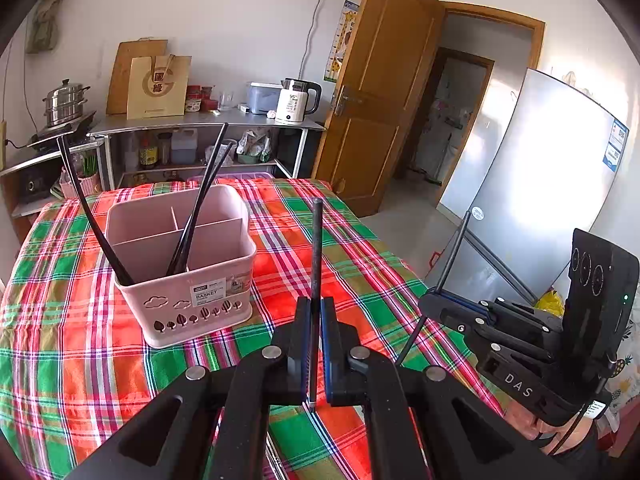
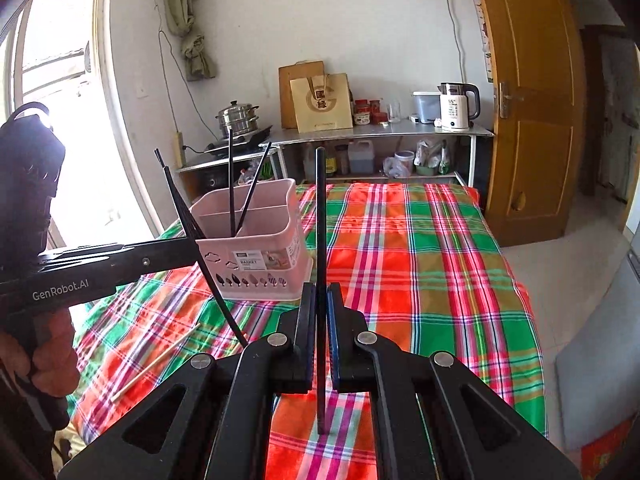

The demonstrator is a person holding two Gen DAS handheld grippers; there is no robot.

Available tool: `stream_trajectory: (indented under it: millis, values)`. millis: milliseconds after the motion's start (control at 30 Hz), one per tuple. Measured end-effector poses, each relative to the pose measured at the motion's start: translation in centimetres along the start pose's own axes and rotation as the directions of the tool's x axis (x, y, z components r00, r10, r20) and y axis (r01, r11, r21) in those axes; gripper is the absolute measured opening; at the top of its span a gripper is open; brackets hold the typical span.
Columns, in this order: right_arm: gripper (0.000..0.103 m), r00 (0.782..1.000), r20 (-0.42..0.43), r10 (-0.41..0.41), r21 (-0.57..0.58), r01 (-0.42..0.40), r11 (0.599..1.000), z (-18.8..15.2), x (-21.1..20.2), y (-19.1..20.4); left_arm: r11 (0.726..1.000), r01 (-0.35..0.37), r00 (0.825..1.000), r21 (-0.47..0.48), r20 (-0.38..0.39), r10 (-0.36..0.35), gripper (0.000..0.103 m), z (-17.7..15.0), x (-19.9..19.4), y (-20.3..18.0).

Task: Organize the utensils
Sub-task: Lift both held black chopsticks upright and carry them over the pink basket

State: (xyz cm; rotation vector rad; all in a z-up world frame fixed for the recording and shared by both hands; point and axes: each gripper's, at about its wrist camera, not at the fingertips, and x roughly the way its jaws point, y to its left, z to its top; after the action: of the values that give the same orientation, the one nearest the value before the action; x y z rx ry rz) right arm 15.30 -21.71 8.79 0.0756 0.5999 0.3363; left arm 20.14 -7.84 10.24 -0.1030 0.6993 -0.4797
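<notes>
Both grippers clamp chopsticks beside basket.

Left wrist view: looks along its own black gripper fingers, tilted down over the red-green plaid tablecloth, pink plastic divided basket close, ahead-left.
Right wrist view: same forward-down angle, from farther right; basket ahead-left.
Shared: basket, tablecloth, steel shelf, wooden door.

Upright chopsticks crowding basket opening
</notes>
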Motion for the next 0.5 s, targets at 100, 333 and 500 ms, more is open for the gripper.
stream_trajectory:
  millis: [100,333,500]
  values:
    - [0.005,1.0,0.003,0.003,-0.001,-0.003,1.0,-0.05,-0.01,0.07,1.0,-0.003,1.0,0.002,-0.001,0.003,0.004,-0.24,-0.11,-0.2]
    - [0.005,1.0,0.013,0.011,-0.005,-0.011,1.0,-0.15,-0.71,0.17,1.0,-0.005,1.0,0.014,-0.007,0.005,0.004,-0.48,-0.59,-0.3]
    - [0.005,1.0,0.019,0.02,-0.002,-0.02,1.0,0.01,-0.89,0.03,1.0,-0.011,1.0,0.017,-0.006,0.011,0.004,-0.55,-1.05,0.03]
